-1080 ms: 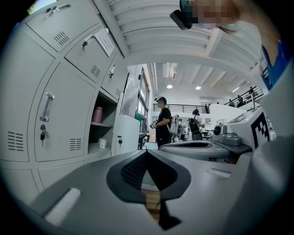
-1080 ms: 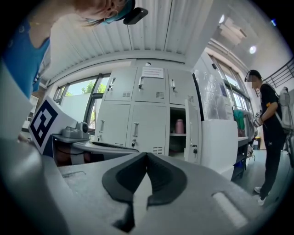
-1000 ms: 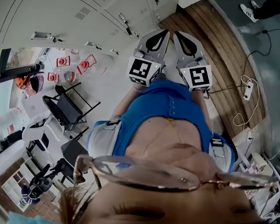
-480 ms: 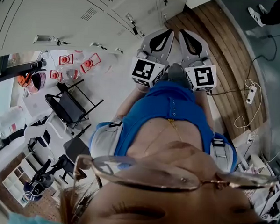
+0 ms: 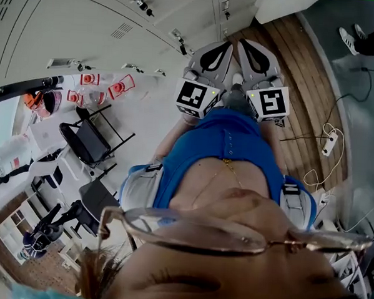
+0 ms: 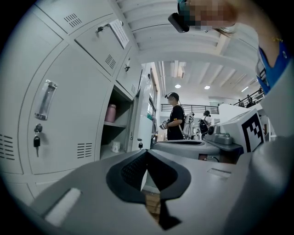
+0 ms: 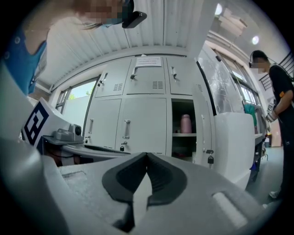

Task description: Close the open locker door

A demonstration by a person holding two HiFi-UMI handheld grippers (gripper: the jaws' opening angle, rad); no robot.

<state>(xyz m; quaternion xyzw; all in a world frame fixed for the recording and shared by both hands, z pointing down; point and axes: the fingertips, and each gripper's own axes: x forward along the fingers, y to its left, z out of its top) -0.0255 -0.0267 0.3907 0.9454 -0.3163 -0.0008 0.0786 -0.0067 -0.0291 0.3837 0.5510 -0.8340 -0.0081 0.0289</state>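
Grey steel lockers (image 7: 138, 114) filled the wall. The open locker door (image 7: 228, 142) stood swung out right of centre in the right gripper view, with a pink bottle (image 7: 185, 123) on the shelf behind it. The left gripper (image 6: 146, 154) and right gripper (image 7: 147, 156) both had their jaws together, empty, well apart from the door. I judged this the approach; the next move called for stepping in and pushing the door's outer face toward its frame.

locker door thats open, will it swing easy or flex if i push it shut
The locker door looks like thin sheet metal, so it probably swings as one rigid, fairly light panel. The key hanging from its lock will likely jangle.
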